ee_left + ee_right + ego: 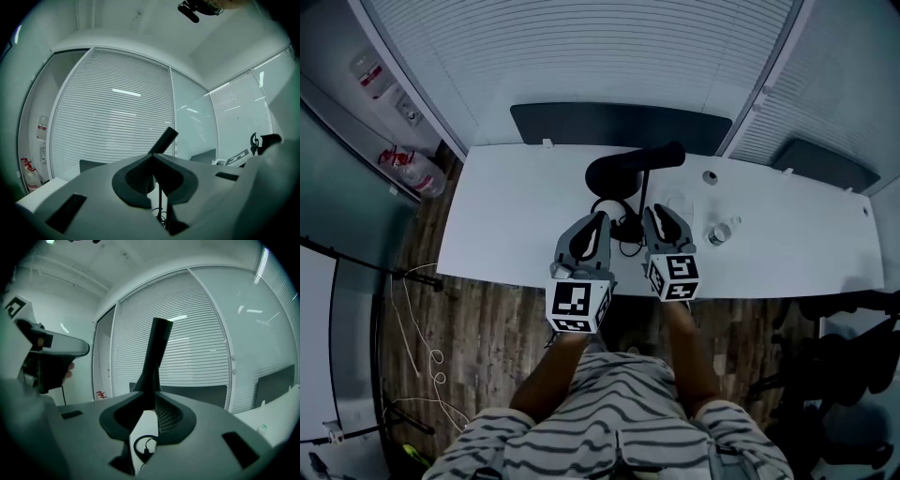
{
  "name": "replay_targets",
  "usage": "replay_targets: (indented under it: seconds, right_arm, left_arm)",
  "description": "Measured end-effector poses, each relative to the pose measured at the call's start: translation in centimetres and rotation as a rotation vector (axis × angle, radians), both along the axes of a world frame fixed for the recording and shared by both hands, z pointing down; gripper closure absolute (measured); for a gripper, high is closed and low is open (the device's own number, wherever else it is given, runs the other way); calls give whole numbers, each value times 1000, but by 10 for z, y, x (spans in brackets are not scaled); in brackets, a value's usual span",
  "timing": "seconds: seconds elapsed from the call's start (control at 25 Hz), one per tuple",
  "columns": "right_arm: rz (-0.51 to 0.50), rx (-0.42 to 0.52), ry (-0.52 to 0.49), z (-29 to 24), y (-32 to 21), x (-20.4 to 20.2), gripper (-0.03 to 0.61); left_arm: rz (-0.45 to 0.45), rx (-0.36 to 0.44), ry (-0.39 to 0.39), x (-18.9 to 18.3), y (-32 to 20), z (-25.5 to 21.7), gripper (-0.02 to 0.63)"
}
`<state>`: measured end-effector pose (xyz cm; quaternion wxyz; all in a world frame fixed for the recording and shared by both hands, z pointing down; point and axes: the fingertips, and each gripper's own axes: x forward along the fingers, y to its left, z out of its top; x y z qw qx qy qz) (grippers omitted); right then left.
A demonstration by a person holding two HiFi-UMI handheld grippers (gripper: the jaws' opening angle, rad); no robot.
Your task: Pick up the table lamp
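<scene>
Opening should come first: left gripper (600, 219) and right gripper (651, 212), just short of the table lamp (617, 174) standing on the white table (511, 220), both have jaws pressed together, empty; then clasp the lamp's stem (157, 352).

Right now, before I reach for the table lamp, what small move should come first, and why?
Probably open the right gripper first. Its jaws stand together, holding nothing, while the table lamp stands just ahead on the table; shut jaws could not take its stem.

table lamp (157, 348): lower part behind jaws | clear item (721, 232): too small to identify
</scene>
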<state>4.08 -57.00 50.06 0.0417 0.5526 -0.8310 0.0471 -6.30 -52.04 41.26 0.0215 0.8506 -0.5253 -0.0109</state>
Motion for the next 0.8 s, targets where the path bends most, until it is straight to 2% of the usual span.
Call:
replay_targets:
  seconds: [0.24, 0.44, 0.56, 0.8]
  right_arm:
    - [-9, -18, 31, 40, -24, 1, 502]
    - [-26, -21, 14, 61, -41, -2, 472]
    - [-38, -14, 18, 71, -55, -6, 469]
    - [-2, 11, -9, 77, -69, 2, 480]
  left_arm:
    - [-2, -2, -10, 0, -11, 7, 607]
    - [-6, -2, -19, -4, -14, 9, 607]
    - [-13, -6, -27, -7, -17, 11, 607]
    - [-26, -4, -40, -14, -19, 12, 607]
